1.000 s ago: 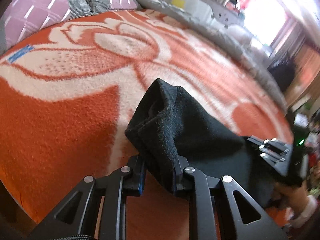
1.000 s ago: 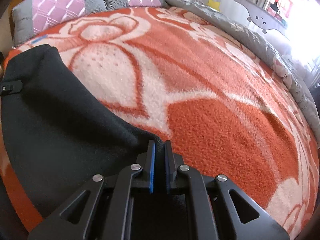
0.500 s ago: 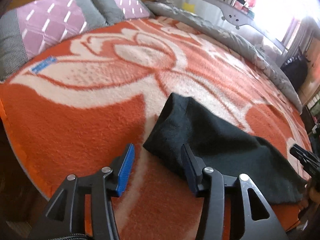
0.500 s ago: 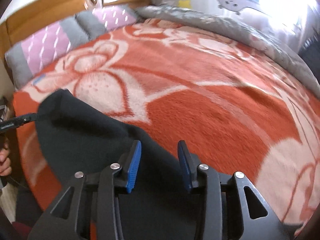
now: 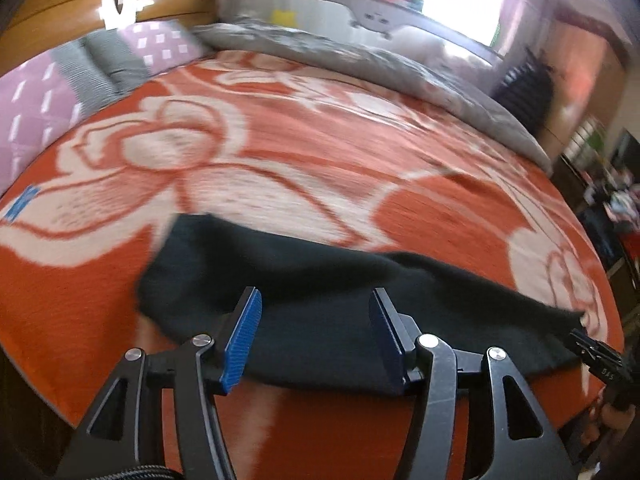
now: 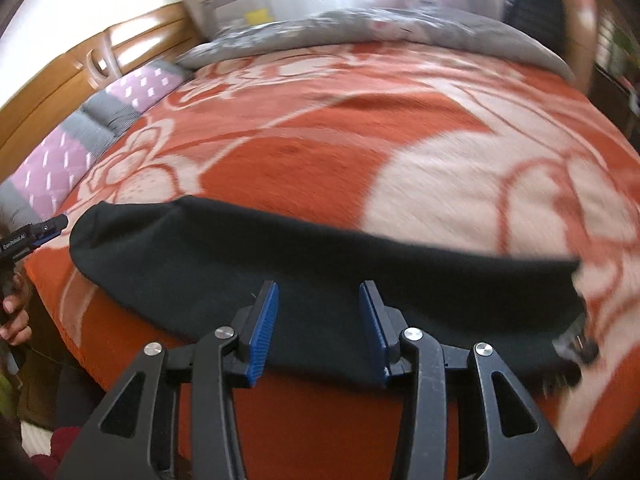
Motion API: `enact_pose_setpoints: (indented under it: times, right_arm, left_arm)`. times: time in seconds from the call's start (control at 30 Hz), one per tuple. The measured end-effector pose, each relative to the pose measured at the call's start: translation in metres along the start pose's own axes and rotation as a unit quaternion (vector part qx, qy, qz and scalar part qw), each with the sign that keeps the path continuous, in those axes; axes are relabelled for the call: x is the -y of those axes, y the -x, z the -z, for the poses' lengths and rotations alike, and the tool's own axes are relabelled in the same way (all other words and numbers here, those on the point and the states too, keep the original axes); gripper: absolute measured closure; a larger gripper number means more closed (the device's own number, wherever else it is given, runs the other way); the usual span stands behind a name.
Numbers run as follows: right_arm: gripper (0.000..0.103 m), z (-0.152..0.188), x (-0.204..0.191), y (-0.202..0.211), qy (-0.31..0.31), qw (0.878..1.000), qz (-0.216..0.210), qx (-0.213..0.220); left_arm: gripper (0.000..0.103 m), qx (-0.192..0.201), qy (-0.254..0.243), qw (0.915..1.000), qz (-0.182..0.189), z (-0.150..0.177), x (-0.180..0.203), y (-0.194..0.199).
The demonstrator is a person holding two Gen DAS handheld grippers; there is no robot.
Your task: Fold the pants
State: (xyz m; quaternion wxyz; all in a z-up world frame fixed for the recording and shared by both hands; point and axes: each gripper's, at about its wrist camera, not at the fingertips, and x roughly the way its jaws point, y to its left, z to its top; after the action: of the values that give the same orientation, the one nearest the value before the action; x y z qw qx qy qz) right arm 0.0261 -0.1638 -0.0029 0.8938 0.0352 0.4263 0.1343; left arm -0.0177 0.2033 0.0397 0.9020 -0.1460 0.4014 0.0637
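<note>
The black pants (image 5: 320,280) lie folded in a long band across the near edge of the orange flowered blanket (image 5: 360,168). My left gripper (image 5: 315,295) hovers just above the band's left part. Its jaws are opening and its blue pads (image 5: 244,336) hold nothing. In the right wrist view the pants (image 6: 280,248) stretch from left to right. My right gripper (image 6: 319,287) hangs over their near edge, jaws opening, with only the lying cloth below the gap. Each view shows the other gripper at the pants' far end, blurred.
Pink and grey pillows (image 5: 40,92) lean on a wooden headboard (image 5: 60,4) at the back left. A grey duvet (image 5: 360,64) and a bed rail (image 5: 320,4) line the far side. A person's hand (image 6: 16,320) shows at the left edge.
Both grippers let go of the pants and opened, then pulled back and up. The left-held bunch dropped flat onto the blanket. The pants now lie as one long band.
</note>
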Motion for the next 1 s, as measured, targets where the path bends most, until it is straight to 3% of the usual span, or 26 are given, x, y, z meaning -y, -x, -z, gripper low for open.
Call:
enact_pose_setpoints:
  times: [0.23,0.5,0.77,1.0]
  right_arm:
    - [0.058,0.029,0.040,0.026,-0.054,0.998,0.017,0.007]
    - [0.054,0.050,0.074,0.037,-0.118,0.993,0.018,0.019]
    - [0.054,0.063,0.114,0.045,-0.194,0.980,0.023,0.029]
    - [0.047,0.072,0.138,0.041,-0.258,0.966,0.005,0.033]
  left_arm:
    - [0.042,-0.029,-0.078,0.9955,0.044,0.009,0.080,-0.018]
    - [0.039,-0.060,-0.156,0.9827,0.080,0.012,0.148,-0.033]
    - [0.035,-0.096,-0.219,0.9630,0.124,0.014,0.213,-0.052]
    - [0.032,-0.135,-0.291,0.9339,0.157,0.018,0.277,-0.077]
